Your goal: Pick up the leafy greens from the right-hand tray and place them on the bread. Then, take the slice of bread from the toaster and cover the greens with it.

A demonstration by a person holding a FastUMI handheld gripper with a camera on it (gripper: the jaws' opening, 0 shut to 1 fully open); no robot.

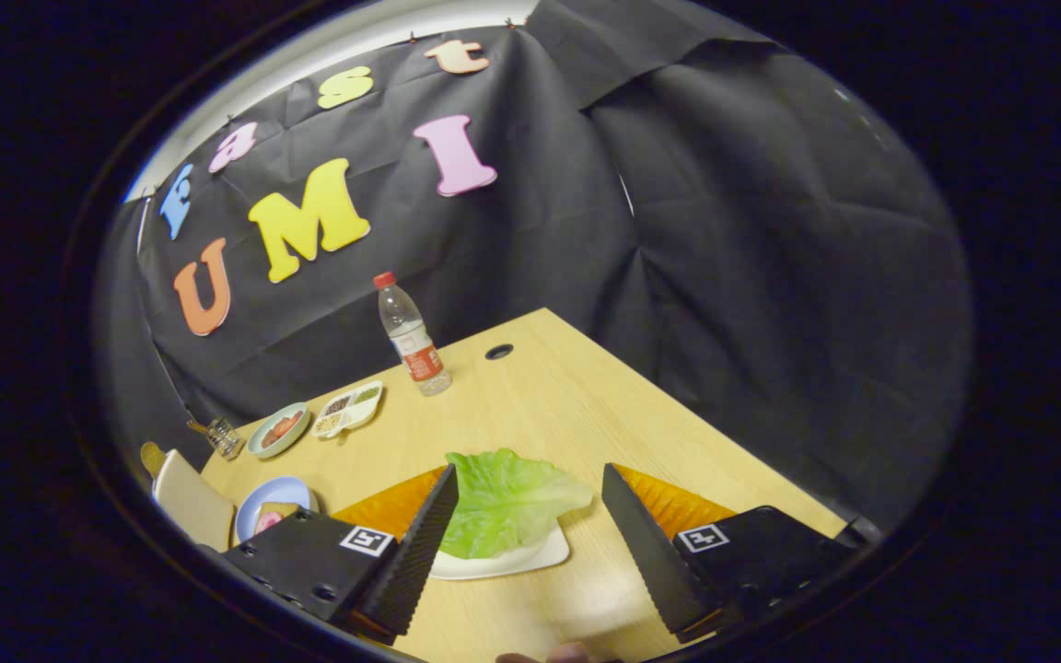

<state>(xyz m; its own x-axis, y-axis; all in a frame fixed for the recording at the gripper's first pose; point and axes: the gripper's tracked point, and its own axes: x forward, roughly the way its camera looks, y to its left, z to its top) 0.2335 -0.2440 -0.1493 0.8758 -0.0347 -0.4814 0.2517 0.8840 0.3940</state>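
Staged recording booth, not a home kitchen: black cloth wall, bare wooden table, food dishes, water bottle set out as props.

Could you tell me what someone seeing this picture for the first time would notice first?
The bright green lettuce leaf on a white tray stands out most, lying between the fingers of the open gripper and closer to the left one. Beyond it on the wooden table a water bottle with a red cap stands upright. To the bottle's left lie small dishes of food.
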